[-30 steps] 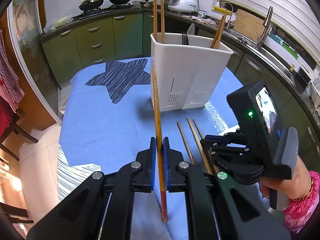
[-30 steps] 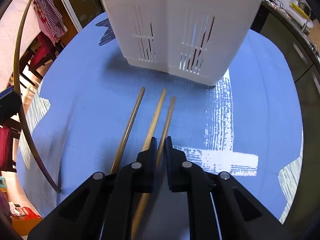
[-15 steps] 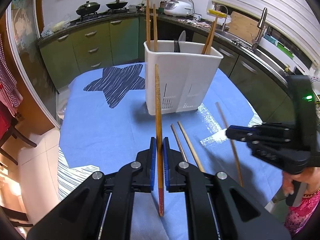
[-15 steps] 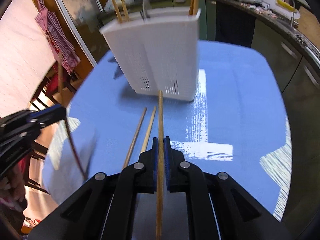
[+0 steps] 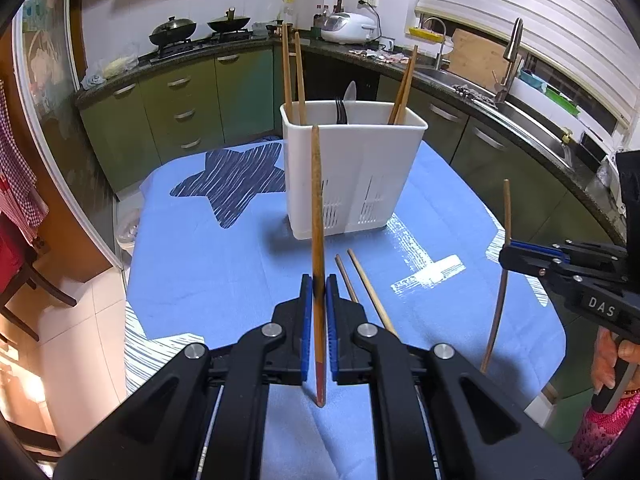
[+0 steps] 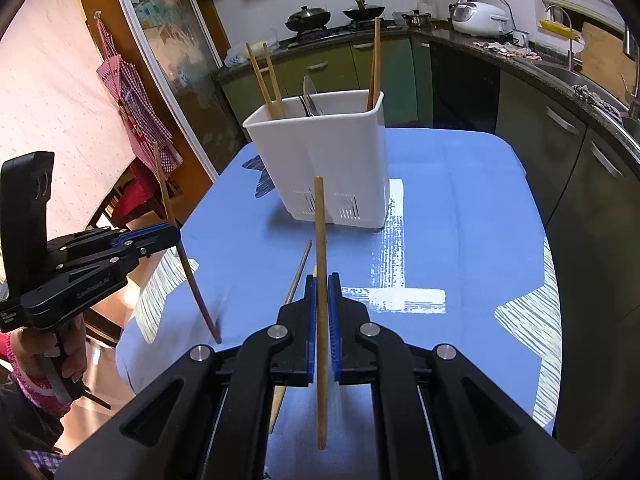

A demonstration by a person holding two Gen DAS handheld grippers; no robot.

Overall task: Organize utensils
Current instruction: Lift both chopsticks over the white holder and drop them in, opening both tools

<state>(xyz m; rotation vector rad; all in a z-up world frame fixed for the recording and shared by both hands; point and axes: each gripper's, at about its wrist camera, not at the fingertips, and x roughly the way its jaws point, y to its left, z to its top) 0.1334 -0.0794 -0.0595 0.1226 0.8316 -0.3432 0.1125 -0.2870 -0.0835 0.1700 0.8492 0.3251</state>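
Kitchen table [image 5: 224, 280], hand-held grippers [image 5: 316, 292] [image 6: 322, 292] clamping chopsticks [image 5: 317, 216] [image 6: 320, 240]

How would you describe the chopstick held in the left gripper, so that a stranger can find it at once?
Start at the white utensil holder on the blue tablecloth. In front of it, the left gripper is shut on a chopstick with a red end, held clear of the cloth. The two loose chopsticks lie flat beside it, and the right gripper holds a plain pale chopstick.

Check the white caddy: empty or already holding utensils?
Holding utensils. The white caddy has chopsticks at both ends and a fork standing inside.
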